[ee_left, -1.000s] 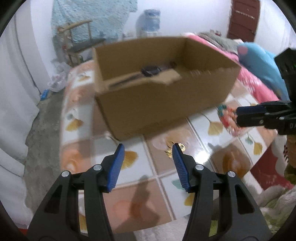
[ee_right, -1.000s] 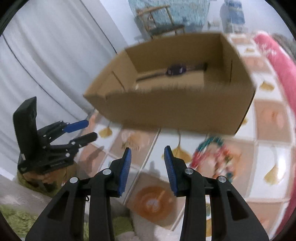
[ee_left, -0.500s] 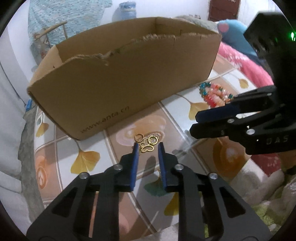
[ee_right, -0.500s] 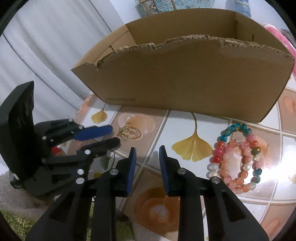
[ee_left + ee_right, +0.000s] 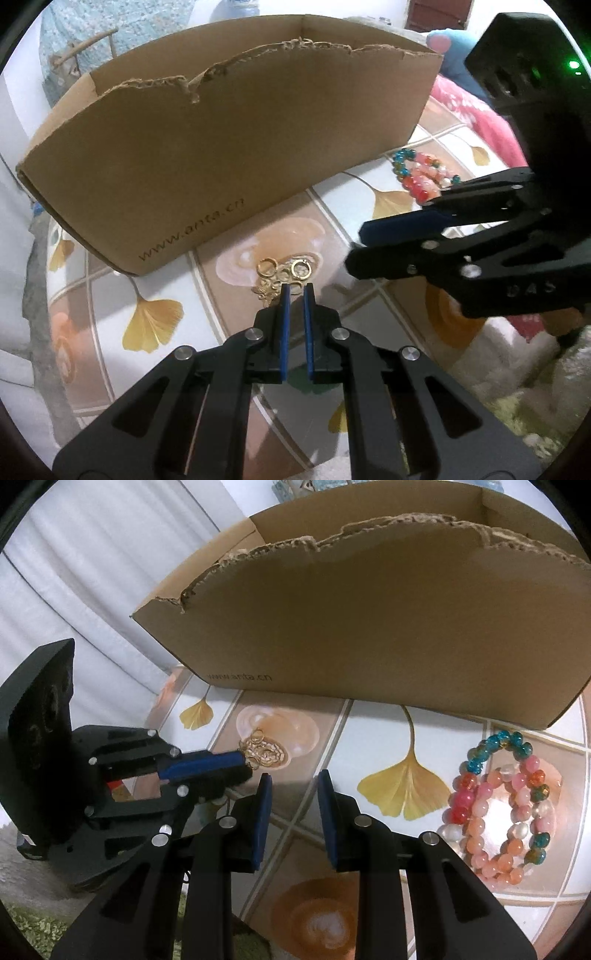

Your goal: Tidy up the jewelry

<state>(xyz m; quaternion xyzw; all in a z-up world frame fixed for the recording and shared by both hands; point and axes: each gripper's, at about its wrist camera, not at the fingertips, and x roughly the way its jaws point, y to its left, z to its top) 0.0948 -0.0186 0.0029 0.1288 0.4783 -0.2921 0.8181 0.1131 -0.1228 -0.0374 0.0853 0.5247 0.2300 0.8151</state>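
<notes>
The left gripper (image 5: 294, 288) has its jaws drawn nearly shut at the near side of a small heap of gold earrings (image 5: 282, 275) lying on the tiled worktop (image 5: 155, 317), just in front of the cardboard box (image 5: 229, 147). From the left wrist view the blue pads (image 5: 283, 325) seem to pinch only the nearest edge of the heap; whether any piece is truly between them I cannot tell. The two gold hoops lie just beyond the tips, untouched.

The right gripper (image 5: 293, 777) hovers over bare tile with its jaws narrow and empty. The beaded bracelets (image 5: 506, 808) lie toward the worktop's right edge, apart from it.

The main risk is a thin catch: the earrings are small, flat and loosely tangled, so a lift may bring one piece and drop or drag the rest across the slick tiles. A dangling piece could also snag on the torn top edge of the box while going over it.
</notes>
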